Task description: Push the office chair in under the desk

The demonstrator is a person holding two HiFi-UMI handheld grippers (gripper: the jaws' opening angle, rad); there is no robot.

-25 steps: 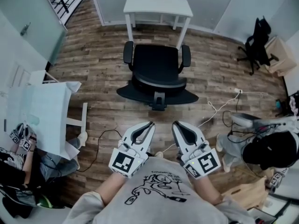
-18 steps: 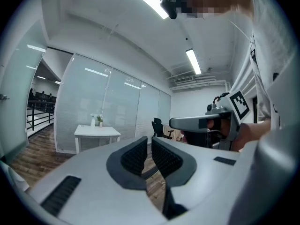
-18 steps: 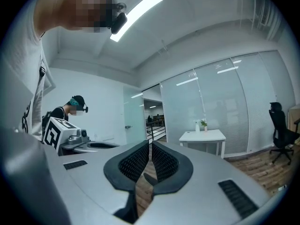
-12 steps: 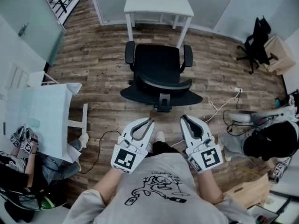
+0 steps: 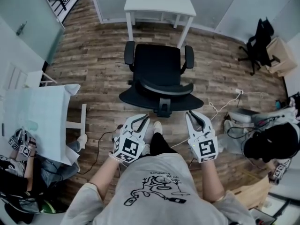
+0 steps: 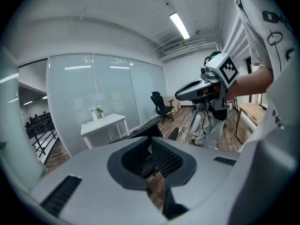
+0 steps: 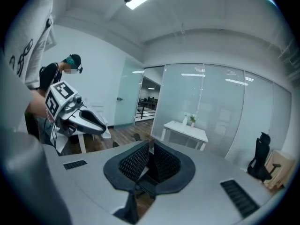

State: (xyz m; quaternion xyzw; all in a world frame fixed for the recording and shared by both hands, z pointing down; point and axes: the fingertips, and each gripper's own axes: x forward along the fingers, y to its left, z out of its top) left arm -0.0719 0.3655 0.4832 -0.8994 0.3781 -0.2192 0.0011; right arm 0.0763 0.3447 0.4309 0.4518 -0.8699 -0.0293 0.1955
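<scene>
A black office chair (image 5: 158, 71) stands on the wood floor with its seat facing the white desk (image 5: 159, 3), a short gap between them. Its curved backrest (image 5: 161, 87) faces me. My left gripper (image 5: 143, 118) is shut and empty, just behind the backrest's left end. The right gripper (image 5: 193, 114) is shut and empty too, just behind the right end. I cannot tell if either tip touches the chair. In the left gripper view the closed jaws (image 6: 151, 144) point at the chair (image 6: 149, 125) and the desk (image 6: 104, 124). The right gripper view shows its shut jaws (image 7: 150, 146) and the desk (image 7: 185, 130).
A second black chair (image 5: 257, 42) and a cardboard box (image 5: 281, 55) stand at the far right. A white table (image 5: 40, 116) is at the left, people sit at both sides, and cables (image 5: 220, 108) trail over the floor on the right. Glass walls stand behind the desk.
Both grippers have moved forward, from near my chest up to the chair's backrest, and I have stepped closer. The chair and desk stand about where they were.
</scene>
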